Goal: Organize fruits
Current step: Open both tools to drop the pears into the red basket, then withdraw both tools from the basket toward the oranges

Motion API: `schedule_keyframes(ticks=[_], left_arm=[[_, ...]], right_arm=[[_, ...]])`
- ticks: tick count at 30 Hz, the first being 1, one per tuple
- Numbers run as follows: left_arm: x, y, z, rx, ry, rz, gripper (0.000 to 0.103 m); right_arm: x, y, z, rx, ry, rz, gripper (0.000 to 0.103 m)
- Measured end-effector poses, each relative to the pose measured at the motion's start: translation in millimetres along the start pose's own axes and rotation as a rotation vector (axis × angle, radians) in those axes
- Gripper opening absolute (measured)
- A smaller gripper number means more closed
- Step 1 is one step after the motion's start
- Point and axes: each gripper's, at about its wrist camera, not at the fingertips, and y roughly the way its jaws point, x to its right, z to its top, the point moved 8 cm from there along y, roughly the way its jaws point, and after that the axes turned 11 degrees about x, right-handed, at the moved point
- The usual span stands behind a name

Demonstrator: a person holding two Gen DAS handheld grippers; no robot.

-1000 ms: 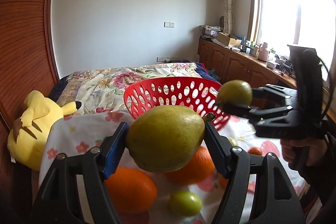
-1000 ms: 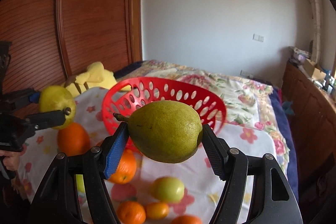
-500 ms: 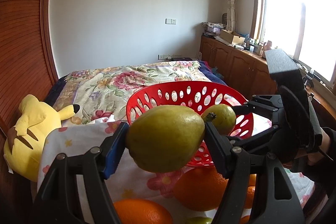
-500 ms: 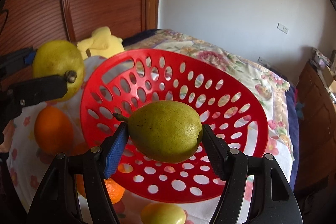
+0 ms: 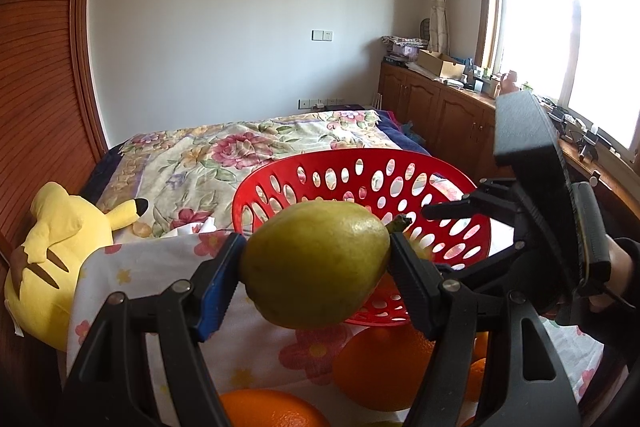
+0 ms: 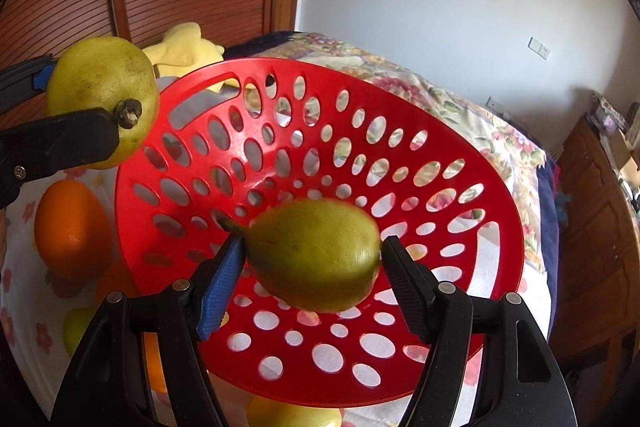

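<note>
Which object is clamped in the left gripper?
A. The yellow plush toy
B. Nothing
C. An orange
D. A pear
D: in the left wrist view, a green-yellow pear sits squeezed between the fingers of the left gripper, both pads pressing on its sides, in front of the red basket.

2 pears [image 6: 314, 255] [image 6: 102, 97], 1 red basket [image 6: 460, 291], 1 yellow plush toy [image 5: 60, 259], several oranges [image 5: 380, 371]
</note>
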Motion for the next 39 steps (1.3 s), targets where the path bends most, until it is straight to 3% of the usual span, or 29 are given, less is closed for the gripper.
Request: schedule_keyframes(ticks=[11,25,33,39], left_arm=[[10.9,15.1,0.1,-0.02,0.043,-0.008,0.072],[35.8,45.6,-22.4,-0.129,0.108,-0.001,0.073],[48.3,27.0,-3.5,-0.06,0.127,-0.002,0.073],[49.8,-11.4,-2.8,-0.011,0.096,-0.017,0.074]], right_arm=[[21.0,-42.5,-2.1,0.103,0.122,-0.012,0.074],[34.0,-76.9,-14.4,0.172,0.187,-0.032,0.075],[32.7,-90.7,-26.5,0.186,0.197,-0.061,0.075],[29.7,-113.6,-40.6,0.207,0.226,-0.086,0.076]])
